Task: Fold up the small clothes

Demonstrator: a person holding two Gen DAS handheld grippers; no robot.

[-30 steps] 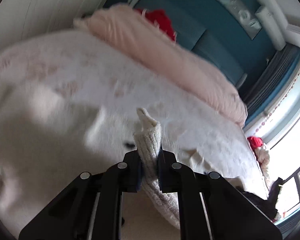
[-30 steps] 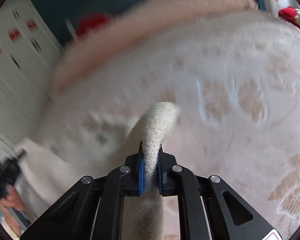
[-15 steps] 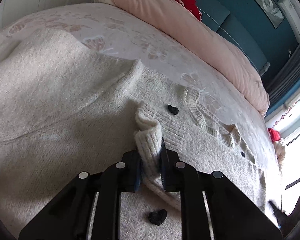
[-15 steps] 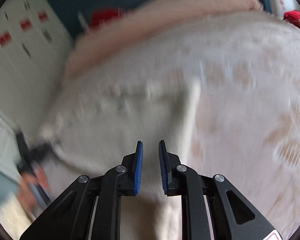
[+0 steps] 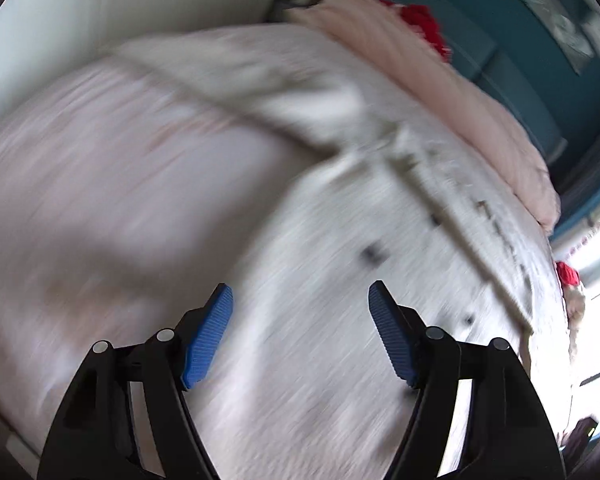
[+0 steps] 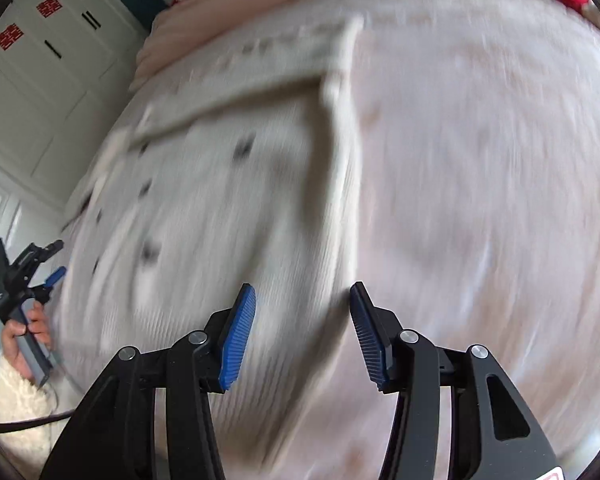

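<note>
A cream knitted cardigan (image 5: 380, 240) with dark buttons lies spread flat on the bed; both views are motion-blurred. It also shows in the right wrist view (image 6: 228, 208), its right edge near the middle of the frame. My left gripper (image 5: 300, 300) is open and empty above the cardigan's near part. My right gripper (image 6: 302, 300) is open and empty above the cardigan's near right edge. The left gripper (image 6: 50, 264) also shows at the far left of the right wrist view, held in a hand.
The pale pink patterned bedspread (image 6: 480, 160) covers the bed. A pink duvet roll (image 5: 440, 80) and something red (image 5: 416, 20) lie at the head of the bed by the teal wall. White cupboards (image 6: 40, 60) stand to the left.
My left gripper has let go of the cardigan edge and opened wide. My right gripper, empty half a second ago, has opened wider. Both have pulled back from the cardigan.
</note>
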